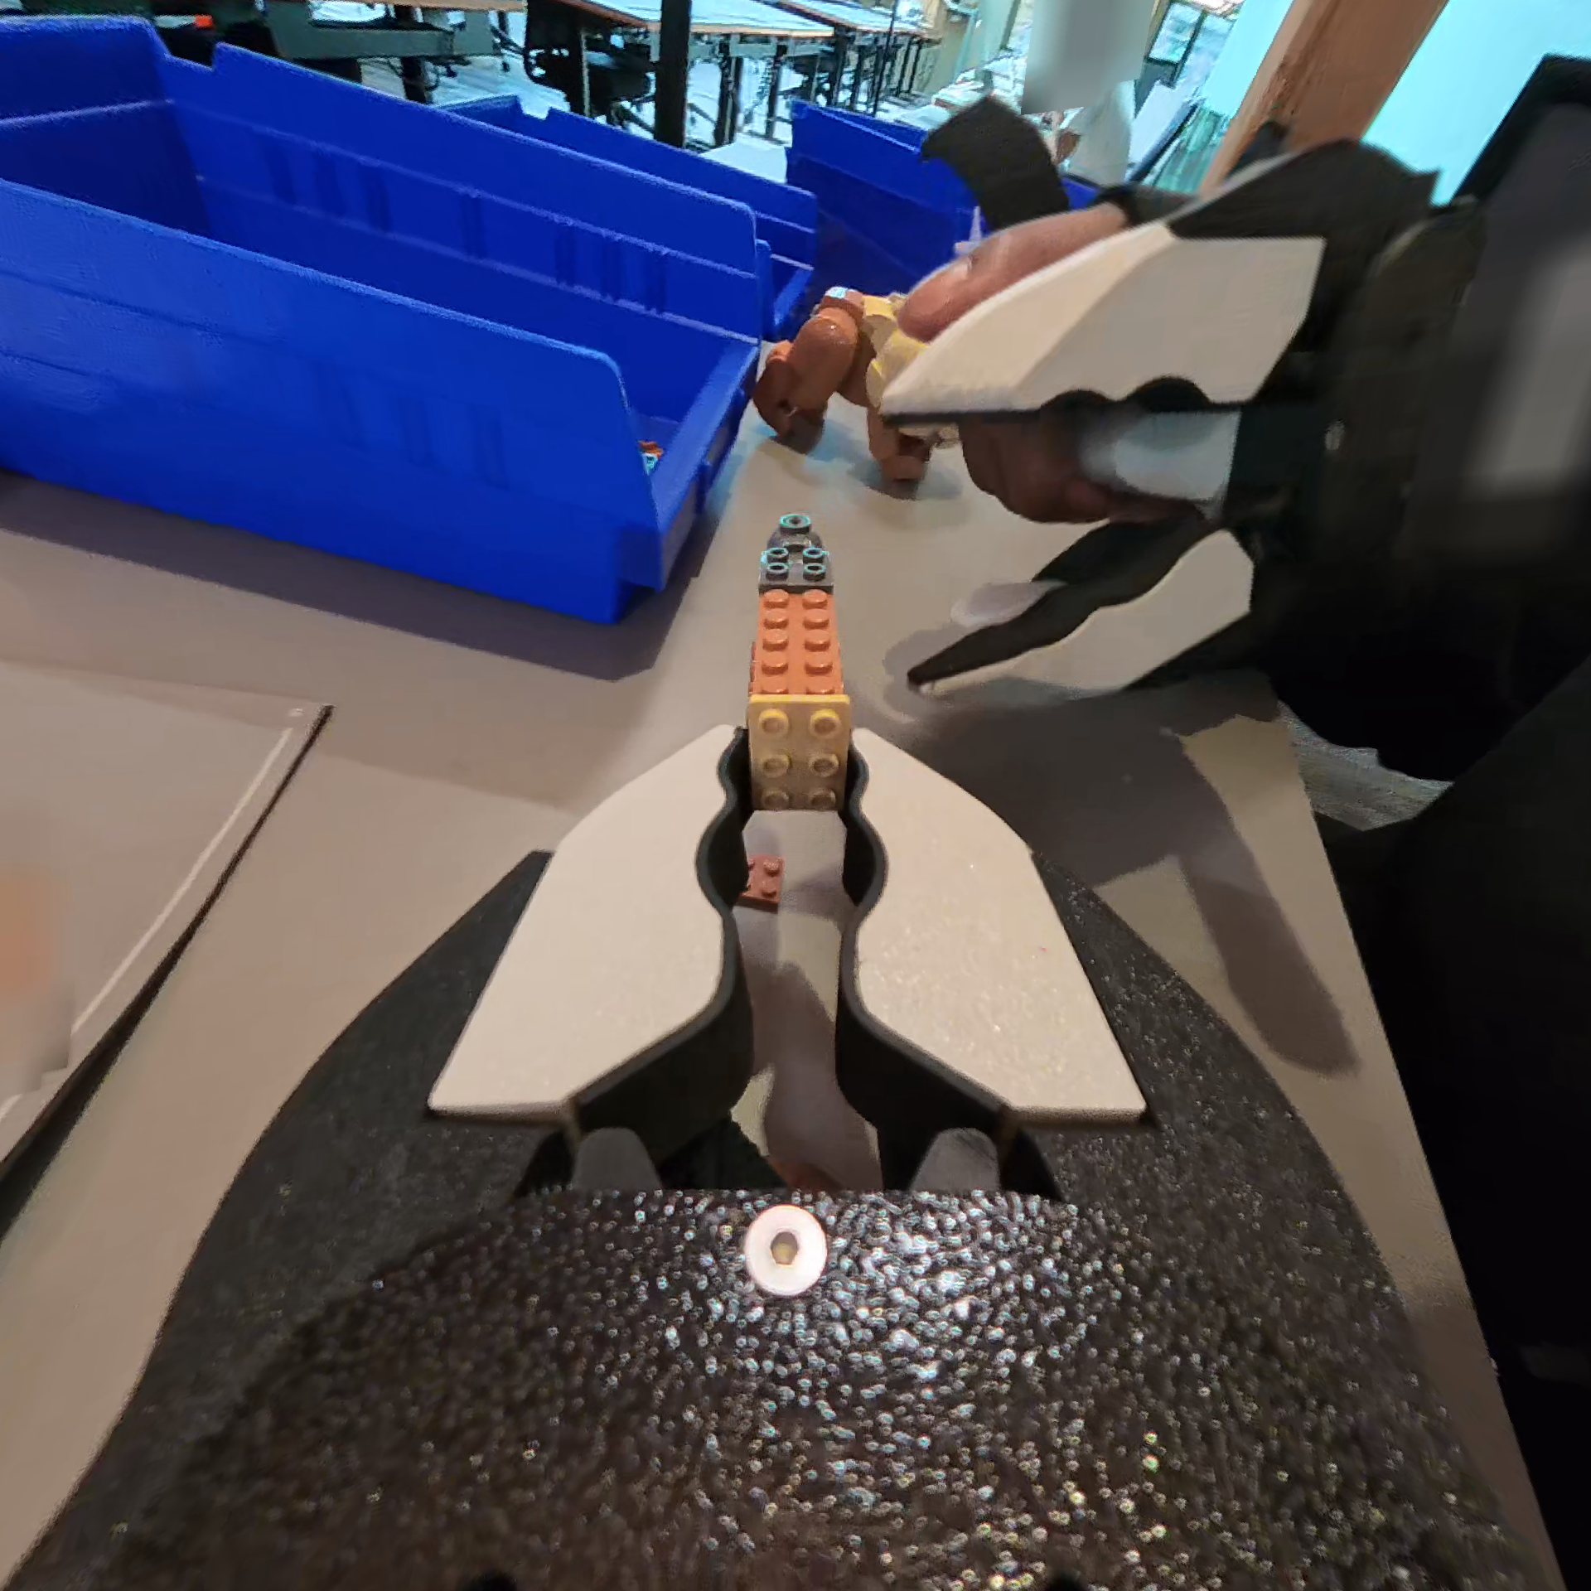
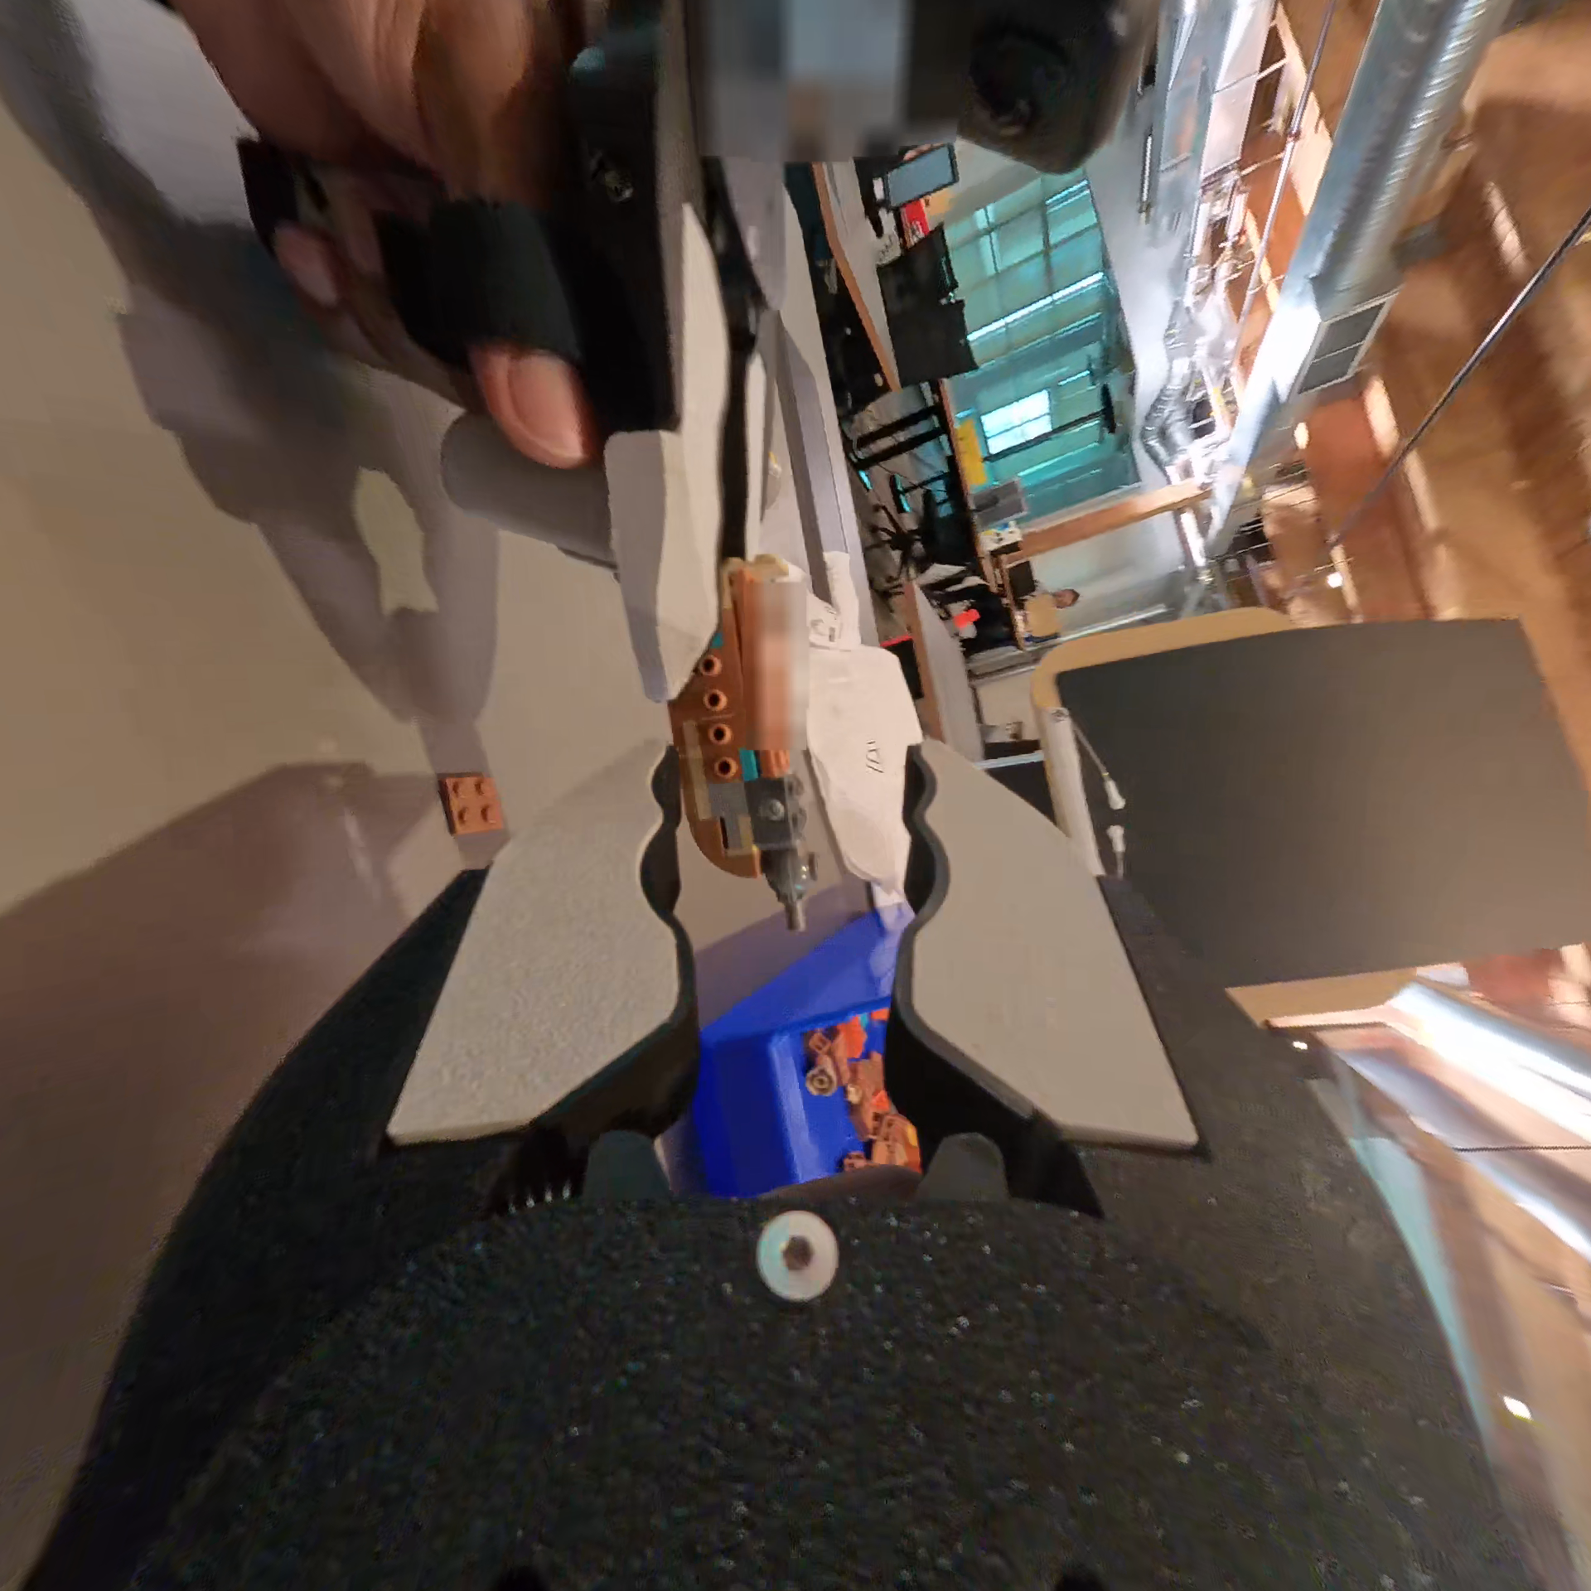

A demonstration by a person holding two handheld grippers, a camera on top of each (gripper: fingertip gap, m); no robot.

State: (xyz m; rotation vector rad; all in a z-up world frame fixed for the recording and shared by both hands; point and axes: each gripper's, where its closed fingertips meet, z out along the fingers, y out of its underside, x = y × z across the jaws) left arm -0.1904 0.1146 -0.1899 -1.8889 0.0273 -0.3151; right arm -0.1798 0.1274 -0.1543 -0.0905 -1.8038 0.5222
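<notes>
Between left jaws, brick assembly (image 1: pixel 796 689)

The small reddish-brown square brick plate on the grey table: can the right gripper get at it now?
Probably yes. The right gripper is open and holds nothing, and the small reddish-brown square brick plate lies bare on the grey table. The left gripper, clamping the long tan-and-orange brick assembly, hangs close above it.
</notes>
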